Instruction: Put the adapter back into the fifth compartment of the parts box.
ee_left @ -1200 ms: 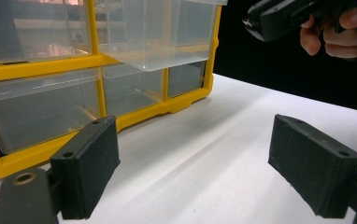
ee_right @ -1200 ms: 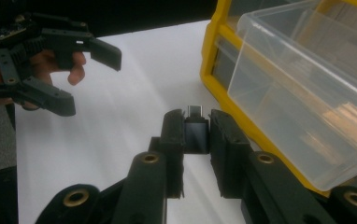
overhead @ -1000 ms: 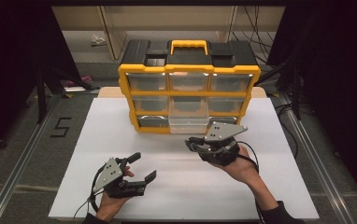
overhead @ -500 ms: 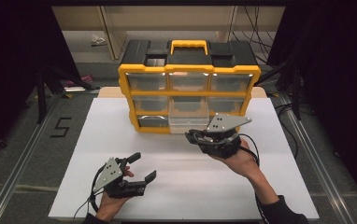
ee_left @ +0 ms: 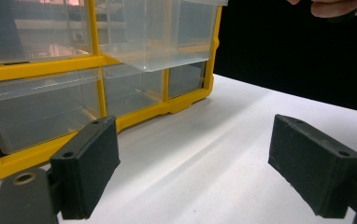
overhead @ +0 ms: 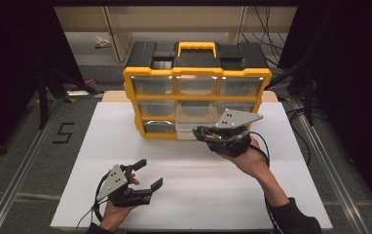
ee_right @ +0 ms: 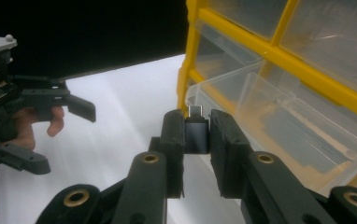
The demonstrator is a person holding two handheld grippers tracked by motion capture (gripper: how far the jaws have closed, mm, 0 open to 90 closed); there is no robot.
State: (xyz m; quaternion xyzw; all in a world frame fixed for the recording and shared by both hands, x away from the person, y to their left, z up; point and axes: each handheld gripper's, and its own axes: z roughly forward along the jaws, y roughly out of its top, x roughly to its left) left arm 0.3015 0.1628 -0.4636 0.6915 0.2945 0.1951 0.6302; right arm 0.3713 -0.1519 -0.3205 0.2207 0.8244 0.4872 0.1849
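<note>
The white tabletop (overhead: 194, 190) offers open room between the two hands. The right gripper (ee_right: 197, 135) clamps a small black USB adapter (ee_right: 196, 133), metal plug outward, just in front of the pulled-out clear drawer (ee_right: 270, 126) of the yellow organizer (overhead: 196, 95). The left gripper (overhead: 147, 176) rests near the front edge, jaws wide apart and holding nothing.

bright overhead light on the white table (overhead: 194, 190), dark surroundings, soft close-up blur.
</note>
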